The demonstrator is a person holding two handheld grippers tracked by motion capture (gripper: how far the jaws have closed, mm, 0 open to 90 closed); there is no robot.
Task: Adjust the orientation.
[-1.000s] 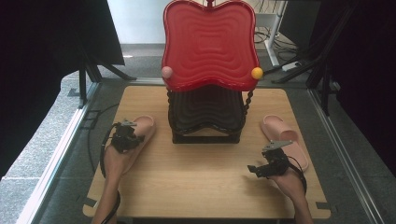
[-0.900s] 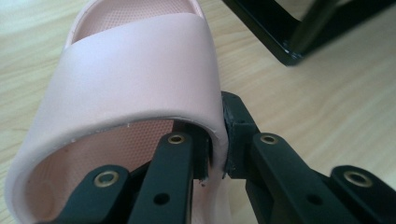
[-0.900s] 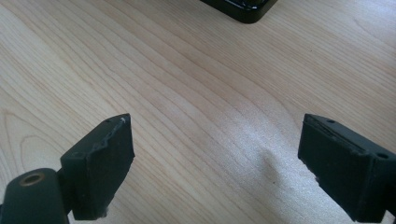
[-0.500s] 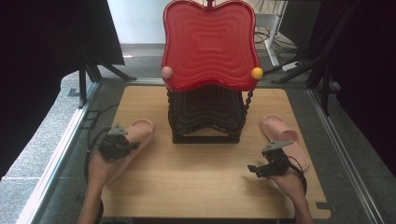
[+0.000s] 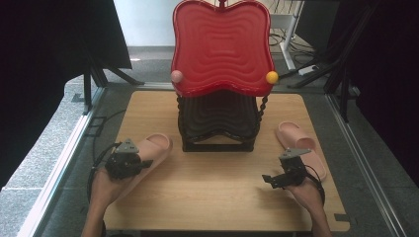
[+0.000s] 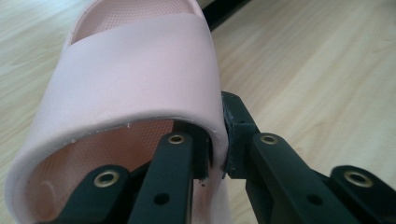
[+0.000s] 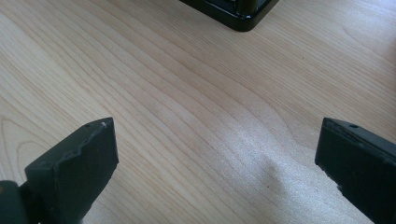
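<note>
A pink slipper (image 5: 155, 146) lies at the table's near left, toe toward the rack. My left gripper (image 5: 140, 162) is shut on its strap: in the left gripper view the strap's edge (image 6: 135, 79) is pinched between the two black jaws of the left gripper (image 6: 215, 148). A second pink slipper (image 5: 295, 139) rests at the right, just beyond my right gripper (image 5: 269, 179). The right gripper (image 7: 215, 144) hovers over bare wood; its jaws have just been opening and stand wide apart with nothing between them.
A rack of black wavy trays (image 5: 217, 116) stands mid-table under a tilted red tray (image 5: 222, 47), with a pink ball (image 5: 176, 76) and a yellow ball (image 5: 272, 77) at its corners. The rack's base corner (image 7: 236, 11) is ahead of the right gripper. The wooden tabletop (image 5: 212, 192) ends in metal rails.
My left gripper has drawn back toward the near left edge with the slipper in its jaws. The right hand has stayed where it was.
</note>
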